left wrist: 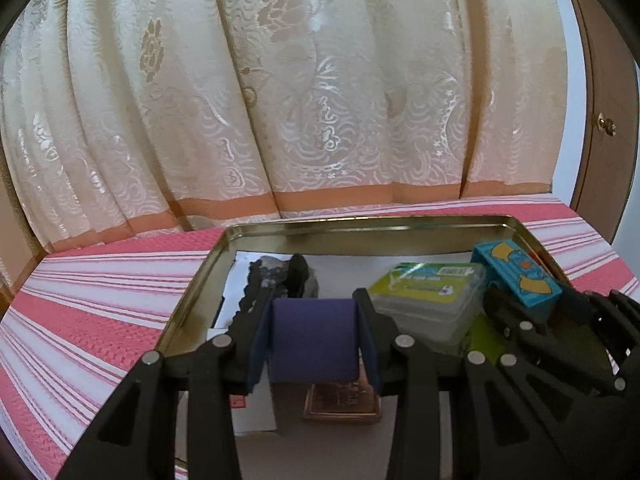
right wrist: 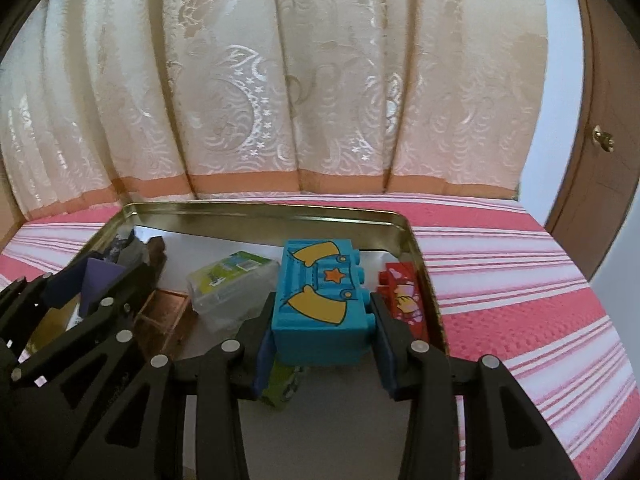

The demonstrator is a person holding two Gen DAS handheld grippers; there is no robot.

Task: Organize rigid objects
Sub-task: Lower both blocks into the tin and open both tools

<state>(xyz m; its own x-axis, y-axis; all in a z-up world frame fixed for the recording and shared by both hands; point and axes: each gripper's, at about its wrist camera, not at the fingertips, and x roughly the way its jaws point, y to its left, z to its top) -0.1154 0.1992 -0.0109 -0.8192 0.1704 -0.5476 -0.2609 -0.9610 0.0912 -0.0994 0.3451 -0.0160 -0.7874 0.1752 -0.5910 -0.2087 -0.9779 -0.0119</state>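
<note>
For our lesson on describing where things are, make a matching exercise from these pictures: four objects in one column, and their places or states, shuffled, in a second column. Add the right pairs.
Objects
1. purple block
2. blue brick
3. red brick
4. clear plastic box

Places or states
A. lying in the metal tray by its right wall
B. held between the left tool's fingers
C. lying in the tray's middle, green label up
D. held between the right tool's fingers

Pairs: 1-B, 2-D, 3-A, 4-C
</note>
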